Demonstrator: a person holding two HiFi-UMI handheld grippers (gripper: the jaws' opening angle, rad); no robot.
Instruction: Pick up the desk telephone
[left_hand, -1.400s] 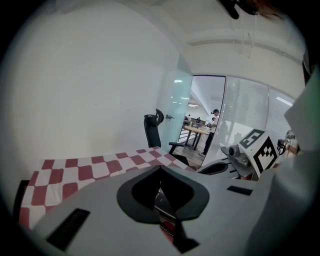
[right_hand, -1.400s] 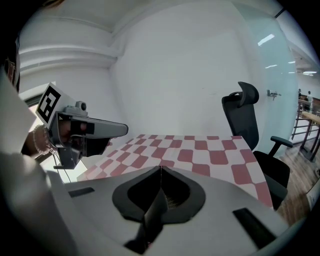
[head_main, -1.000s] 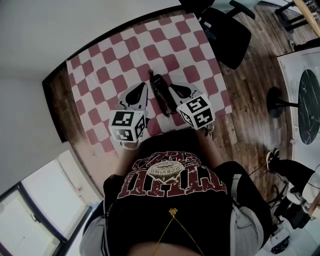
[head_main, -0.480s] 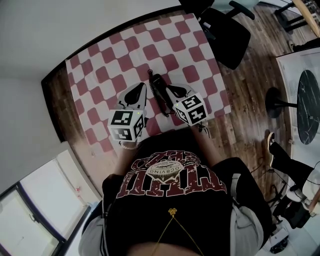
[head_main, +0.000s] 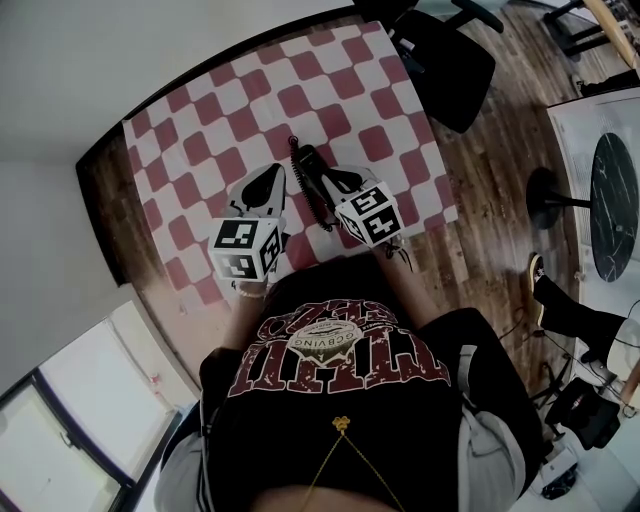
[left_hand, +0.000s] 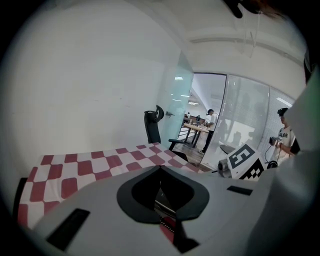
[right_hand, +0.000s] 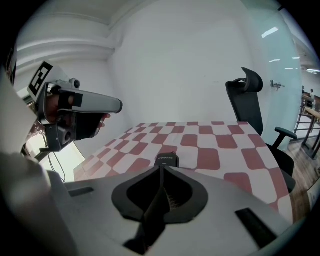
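A black desk telephone (head_main: 309, 166) with a coiled cord (head_main: 320, 205) lies on the red-and-white checkered table (head_main: 200, 130), between my two grippers. My right gripper (head_main: 326, 180) is shut, its tips right at the phone's near side. In the right gripper view (right_hand: 161, 168) the jaws meet, and the phone's black end (right_hand: 166, 160) shows just beyond them. I cannot tell whether they touch it. My left gripper (head_main: 273, 173) hangs to the left of the phone, apart from it. Its jaws (left_hand: 160, 168) meet as well, with nothing seen between them.
A black office chair (head_main: 445, 55) stands past the table's far right corner. The table's front edge (head_main: 420, 225) lies close behind my right gripper. A round dark table (head_main: 610, 195) and a person's shoe (head_main: 535, 285) are on the wood floor to the right.
My right gripper has sunk toward the table beside the phone, its marker cube now smaller in the head view. The left gripper has stayed put.
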